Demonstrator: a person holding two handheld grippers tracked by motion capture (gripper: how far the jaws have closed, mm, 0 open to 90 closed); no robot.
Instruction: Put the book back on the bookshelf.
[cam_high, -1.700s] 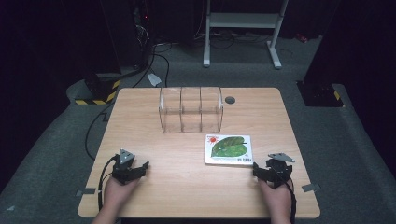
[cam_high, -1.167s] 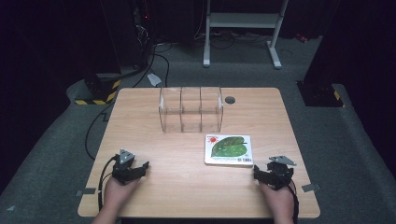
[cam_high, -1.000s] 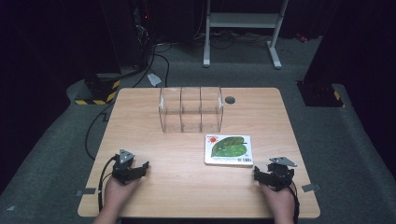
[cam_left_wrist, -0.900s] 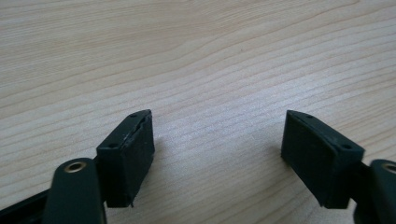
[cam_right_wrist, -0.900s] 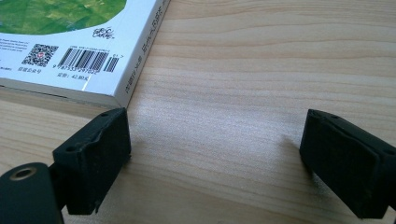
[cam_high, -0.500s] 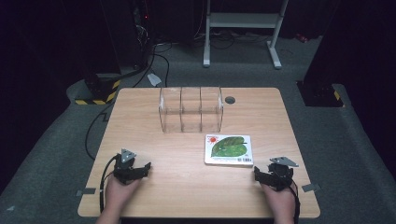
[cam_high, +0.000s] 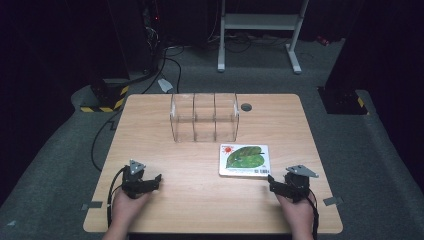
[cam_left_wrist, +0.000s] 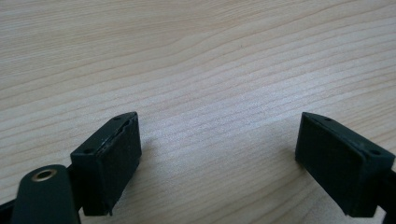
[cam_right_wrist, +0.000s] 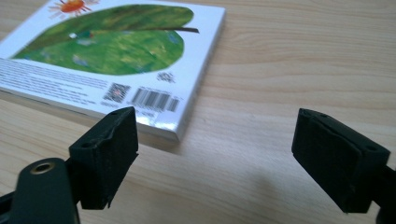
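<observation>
Book (cam_high: 244, 160) lay flat on the table (cam_high: 200, 200), barcode face up, just ahead of the right gripper (cam_high: 284, 183), long axis running across the table. It looked stiff, thin, glossy and probably slippery, best pinched at the near corner edge. Right jaws stood wide and empty, just narrowing slightly; the left gripper (cam_high: 150, 181) had just spread wide over bare wood.

Both grippers' fingers (cam_left_wrist: 112, 163) apart, empty
</observation>
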